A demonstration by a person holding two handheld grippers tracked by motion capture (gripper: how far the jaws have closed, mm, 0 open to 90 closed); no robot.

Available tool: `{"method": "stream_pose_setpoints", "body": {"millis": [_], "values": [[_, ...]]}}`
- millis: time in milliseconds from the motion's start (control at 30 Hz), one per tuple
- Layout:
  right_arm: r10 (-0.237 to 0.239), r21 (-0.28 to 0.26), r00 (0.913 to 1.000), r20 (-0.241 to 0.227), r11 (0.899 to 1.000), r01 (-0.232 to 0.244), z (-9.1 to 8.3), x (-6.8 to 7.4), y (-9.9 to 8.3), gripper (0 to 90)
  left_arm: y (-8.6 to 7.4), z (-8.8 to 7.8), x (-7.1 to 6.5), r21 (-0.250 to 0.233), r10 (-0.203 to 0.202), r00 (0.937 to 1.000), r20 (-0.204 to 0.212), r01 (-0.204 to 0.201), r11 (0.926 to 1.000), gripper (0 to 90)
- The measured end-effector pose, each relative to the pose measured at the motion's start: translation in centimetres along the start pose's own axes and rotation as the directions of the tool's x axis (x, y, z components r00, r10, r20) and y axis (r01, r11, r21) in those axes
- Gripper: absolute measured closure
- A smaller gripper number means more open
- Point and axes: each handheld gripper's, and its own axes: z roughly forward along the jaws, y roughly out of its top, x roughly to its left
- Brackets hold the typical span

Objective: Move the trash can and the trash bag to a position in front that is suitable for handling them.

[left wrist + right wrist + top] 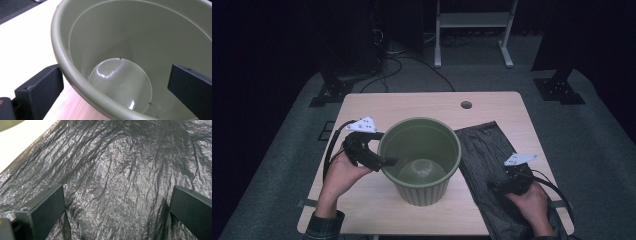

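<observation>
Green bin (420, 159) empty, left claw (387, 161) straddling rim, black bag (492, 165) beside.

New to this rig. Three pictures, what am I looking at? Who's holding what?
No robot arm here: a person sits at a wooden table and holds a hand-held two-jaw tool in each hand.

The high view looks down from above the person's side. The left tool is at the rim of a green bucket standing upright mid-table. The right tool rests on a black plastic bag lying flat to the bucket's right.

The other two pictures come from cameras riding on the tools, looking along their black jaws. In the left gripper view the jaws stand open astride the bucket's rim, one outside, one inside; nothing is clamped yet, and the bucket is empty. In the right gripper view the jaws stand open over the crinkled bag, not pinching it.
</observation>
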Motion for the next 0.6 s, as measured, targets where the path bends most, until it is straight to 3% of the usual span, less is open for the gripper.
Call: {"method": "stream_pose_setpoints", "body": {"millis": [233,600], "values": [[0.001,0.0,1.0,0.001,1.0,-0.001,0.0,0.0,0.0,0.0,1.0,-1.3,0.5,-0.038,-0.01,0.9986,-0.051,0.009,0.9993,0.0],[0.001,0.0,1.0,0.001,1.0,-0.001,0.0,0.0,0.0,0.0,0.6,-4.3,-0.6,-0.101,-0.014,0.996,-0.088,0.005,0.9949,0.0]]}}
